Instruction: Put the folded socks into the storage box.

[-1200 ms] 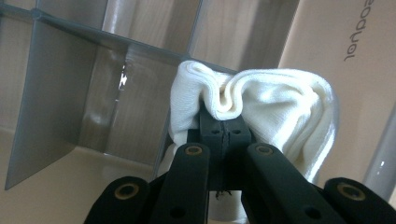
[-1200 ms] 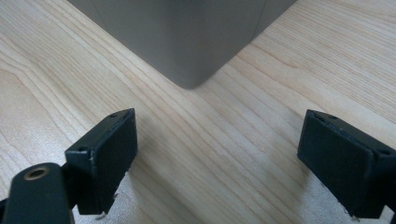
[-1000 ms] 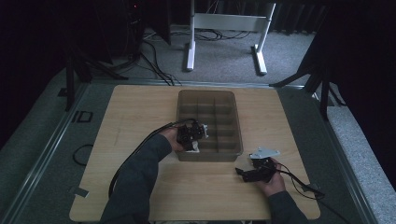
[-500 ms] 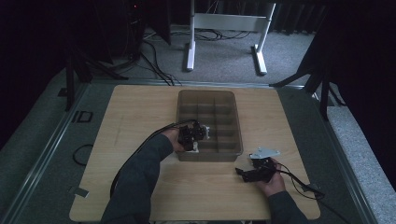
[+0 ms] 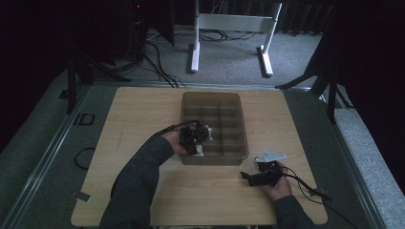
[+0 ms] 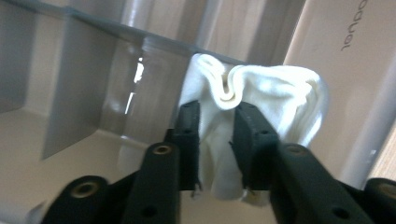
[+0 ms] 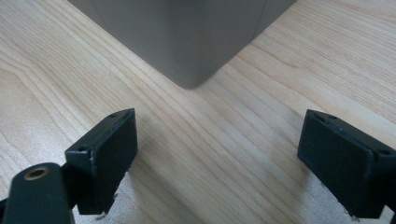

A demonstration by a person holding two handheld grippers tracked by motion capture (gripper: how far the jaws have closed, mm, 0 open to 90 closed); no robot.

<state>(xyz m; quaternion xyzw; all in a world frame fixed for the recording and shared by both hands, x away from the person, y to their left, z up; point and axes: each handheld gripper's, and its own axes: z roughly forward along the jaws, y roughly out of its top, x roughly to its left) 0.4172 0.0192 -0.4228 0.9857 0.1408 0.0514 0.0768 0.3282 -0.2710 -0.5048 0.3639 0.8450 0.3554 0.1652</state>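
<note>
2 grippers: left gripper (image 6: 215, 135) fingers clenched on white cloth (image 6: 261, 93), held inside a near-left compartment of the bin (image 5: 241, 138). Right gripper (image 7: 217, 158) fingers spread, empty, near table (image 7: 196, 154) beside bin corner. Looks like placing step; next likely release cloth, withdraw.

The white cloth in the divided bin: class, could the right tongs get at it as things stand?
Probably not directly: the bin wall stands between the open right tongs and the white cloth, which the left tongs already pinch inside a compartment.
</note>
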